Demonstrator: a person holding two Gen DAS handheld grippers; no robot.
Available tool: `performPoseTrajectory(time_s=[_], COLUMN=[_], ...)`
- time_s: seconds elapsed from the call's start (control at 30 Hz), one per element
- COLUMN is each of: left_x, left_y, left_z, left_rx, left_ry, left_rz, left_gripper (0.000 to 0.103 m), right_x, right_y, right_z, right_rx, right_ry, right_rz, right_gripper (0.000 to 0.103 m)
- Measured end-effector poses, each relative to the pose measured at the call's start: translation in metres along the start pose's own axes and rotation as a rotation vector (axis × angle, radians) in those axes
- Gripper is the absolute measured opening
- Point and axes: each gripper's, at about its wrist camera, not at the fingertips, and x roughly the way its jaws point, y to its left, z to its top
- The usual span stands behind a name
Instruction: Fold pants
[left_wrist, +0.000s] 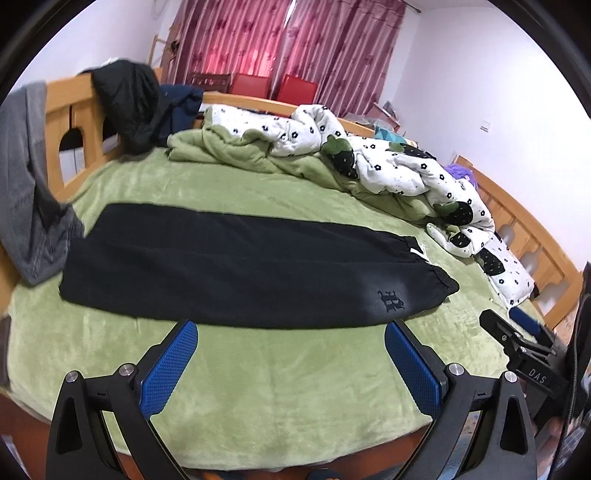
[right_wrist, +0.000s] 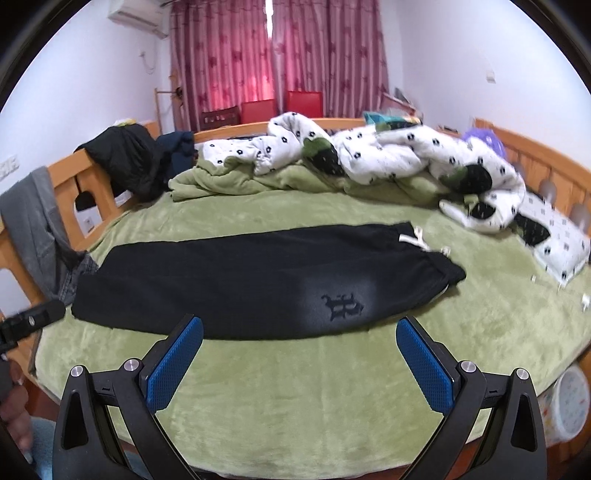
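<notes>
One pair of black fleece pants, folded lengthwise, flat on green plush blanket covering the bed. Left gripper and right gripper: both spread wide, empty, above blanket, short of pants.

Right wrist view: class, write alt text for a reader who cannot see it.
Black pants lie flat, folded lengthwise, on a green blanket covering a wooden bed, waistband to the right. The right claw is open just short of them, holding nothing. A rumpled white patterned quilt is heaped behind.
</notes>
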Motion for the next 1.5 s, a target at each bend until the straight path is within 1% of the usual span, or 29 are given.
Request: performPoseTrajectory(time_s=[0.13,0.2,0.27,0.33,0.4,0.47,0.5,0.57,0.6,0.63,0.7,0.77,0.8,0.83,0.9,0.93,1.0,1.03,1.1,1.13,1.2,1.23,1.27,1.3,1.33,1.37,1.4,1.5], left_x=[-0.003,0.000,0.006,0.014,0.025,0.039,0.044,0.061,0.069,0.078,0.099,0.119,0.125,0.135,0.147,0.155,0.164,0.170,0.179,0.184,0.192,0.195,0.195,0.196,0.199,0.204,0.207,0.216], left_y=[0.002,0.007,0.015,0.025,0.036,0.050,0.057,0.072,0.078,0.087,0.108,0.128,0.137,0.152,0.173,0.188,0.206,0.217,0.230,0.236,0.246,0.250,0.251,0.253,0.254,0.258,0.260,0.270], left_z=[0.015,0.021,0.028,0.034,0.039,0.043,0.043,0.041,0.040,0.037,0.026,0.011,0.003,-0.008,-0.024,-0.034,-0.043,-0.048,-0.053,-0.056,-0.064,-0.067,-0.069,-0.068,-0.066,-0.063,-0.060,-0.052], left_rx=[0.045,0.050,0.044,0.035,0.020,-0.004,-0.013,-0.034,-0.042,-0.050,-0.063,-0.077,-0.086,-0.113,-0.173,-0.226,-0.298,-0.344,-0.389,-0.414,-0.469,-0.492,-0.502,-0.511,-0.518,-0.531,-0.543,-0.578], left_ry=[-0.040,-0.040,-0.044,-0.043,-0.037,-0.031,-0.029,-0.017,-0.005,0.013,0.041,0.072,0.083,0.097,0.116,0.127,0.133,0.126,0.113,0.104,0.081,0.062,0.023,0.004,0.009,0.018,0.022,0.031], left_rz=[0.057,0.071,0.082,0.099,0.115,0.127,0.133,0.144,0.147,0.153,0.173,0.185,0.187,0.192,0.197,0.186,0.164,0.155,0.146,0.140,0.112,0.101,0.098,0.094,0.093,0.101,0.111,0.114], left_gripper=[0.102,0.102,0.102,0.102,0.102,0.102,0.102,0.102,0.102,0.102,0.102,0.101,0.099,0.097,0.097,0.097,0.096,0.094,0.092,0.091,0.089,0.088,0.087,0.087,0.086,0.081,0.078,0.065], right_x=[0.003,0.006,0.007,0.008,0.017,0.030,0.041,0.058,0.068,0.079,0.111,0.143,0.153,0.163,0.183,0.190,0.207,0.215,0.227,0.230,0.238,0.242,0.245,0.248,0.251,0.254,0.261,0.282], right_y=[-0.012,-0.019,-0.024,-0.028,-0.033,-0.037,-0.040,-0.044,-0.046,-0.047,-0.049,-0.051,-0.053,-0.056,-0.064,-0.068,-0.079,-0.086,-0.100,-0.106,-0.121,-0.128,-0.135,-0.142,-0.145,-0.149,-0.151,-0.155], right_z=[0.014,0.023,0.033,0.043,0.050,0.052,0.051,0.045,0.042,0.039,0.031,0.019,0.013,0.005,-0.009,-0.014,-0.025,-0.030,-0.038,-0.040,-0.048,-0.051,-0.054,-0.056,-0.057,-0.057,-0.056,-0.058], right_rx=[0.023,0.033,0.025,0.000,-0.016,-0.010,-0.004,0.005,0.013,0.022,0.033,0.042,0.043,0.048,0.049,0.049,0.064,0.082,0.133,0.157,0.227,0.261,0.299,0.339,0.362,0.381,0.395,0.456], right_ry=[0.016,0.015,-0.009,-0.059,-0.057,-0.021,0.004,0.001,0.008,0.025,0.086,0.139,0.143,0.138,0.142,0.152,0.171,0.188,0.228,0.234,0.238,0.237,0.233,0.225,0.218,0.214,0.219,0.261], right_rz=[-0.002,-0.011,-0.036,-0.056,-0.024,0.007,0.023,0.063,0.064,0.053,0.026,-0.036,-0.055,-0.067,-0.064,-0.063,-0.067,-0.055,-0.018,-0.010,-0.002,0.015,0.039,0.064,0.080,0.097,0.104,0.111], right_gripper=[0.103,0.103,0.103,0.103,0.103,0.103,0.103,0.103,0.103,0.103,0.103,0.103,0.103,0.102,0.102,0.102,0.100,0.098,0.090,0.084,0.080,0.071,0.063,0.060,0.058,0.058,0.058,0.058])
